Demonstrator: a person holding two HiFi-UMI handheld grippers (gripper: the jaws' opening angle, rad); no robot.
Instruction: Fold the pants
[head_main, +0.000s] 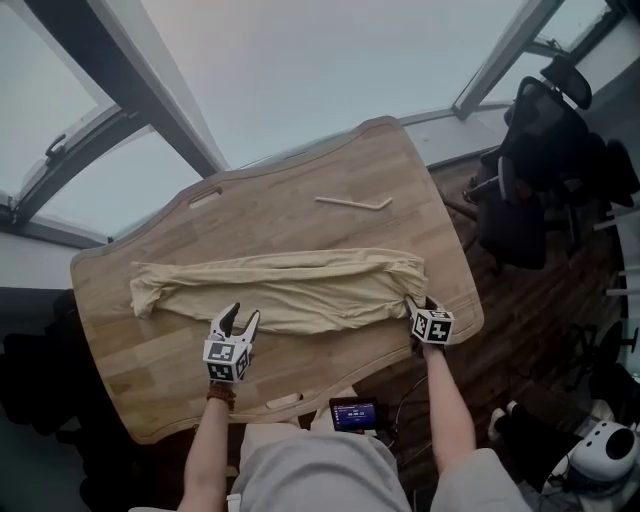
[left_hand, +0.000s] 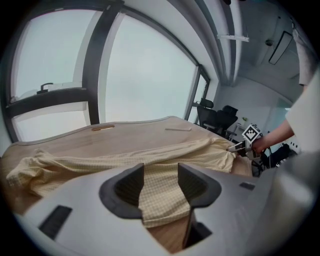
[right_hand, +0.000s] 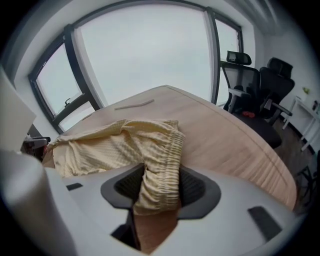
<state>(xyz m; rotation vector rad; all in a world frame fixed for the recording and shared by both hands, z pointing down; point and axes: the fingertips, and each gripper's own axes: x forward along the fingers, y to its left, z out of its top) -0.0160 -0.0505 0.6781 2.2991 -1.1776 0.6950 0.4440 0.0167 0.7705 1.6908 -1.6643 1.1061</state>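
Head view: pants lie lengthwise across the table. The left gripper is at their near edge, the right gripper at their right end.
Left gripper view: jaws apart, flat cloth between them.
Right gripper view: jaws closing, pinching the bunched waistband.

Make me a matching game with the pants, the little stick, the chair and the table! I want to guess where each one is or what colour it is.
Things:
1 pants
2 stick
3 chair
4 table

Clues:
A black, on the floor
B holds the pants and the stick
C pale yellow, stretched out long
D thin, lying alone beyond the cloth

Pairs: 1-C, 2-D, 3-A, 4-B
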